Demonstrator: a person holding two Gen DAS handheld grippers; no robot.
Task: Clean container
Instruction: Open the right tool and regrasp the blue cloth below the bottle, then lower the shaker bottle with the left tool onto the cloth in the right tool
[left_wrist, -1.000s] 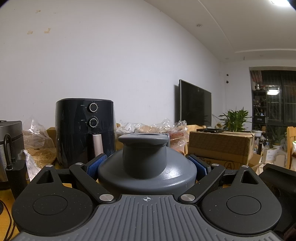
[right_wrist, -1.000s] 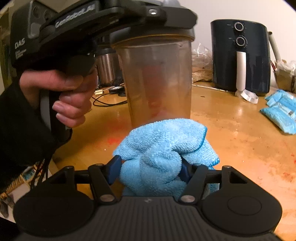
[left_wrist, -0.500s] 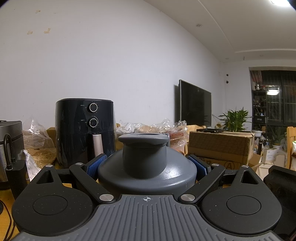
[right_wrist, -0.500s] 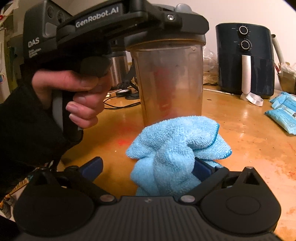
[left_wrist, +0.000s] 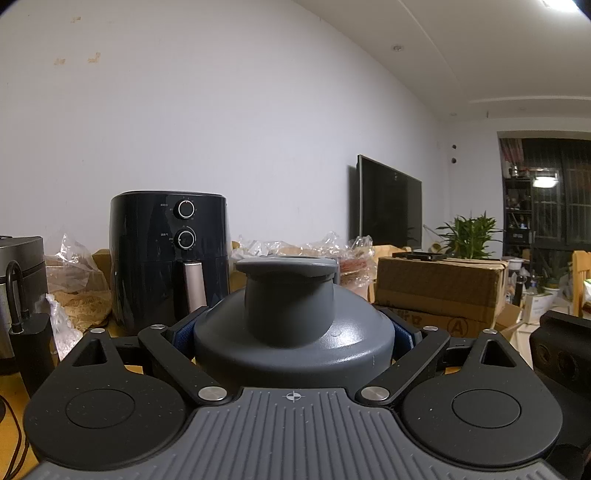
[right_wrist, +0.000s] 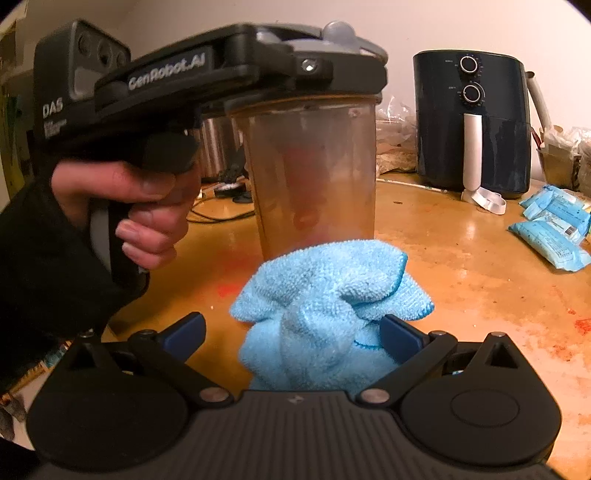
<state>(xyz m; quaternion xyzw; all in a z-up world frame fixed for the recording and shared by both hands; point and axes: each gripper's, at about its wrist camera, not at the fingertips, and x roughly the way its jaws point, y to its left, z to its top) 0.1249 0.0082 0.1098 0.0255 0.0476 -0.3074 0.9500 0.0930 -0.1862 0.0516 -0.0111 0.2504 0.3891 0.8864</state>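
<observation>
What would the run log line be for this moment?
left gripper: shut on container lid | right gripper: open, just released | cloth: between fingers

There are 2 cameras, 1 on each gripper. The left wrist camera sits just behind the grey lid (left_wrist: 293, 325) of the container and looks almost level across the room to the white wall (left_wrist: 221, 129). The right wrist camera sits low over the wooden table (right_wrist: 461, 266), tips down a bit, and is very near the blue cloth (right_wrist: 328, 295). Both views show the black air fryer (left_wrist: 168, 258) and the container.
</observation>
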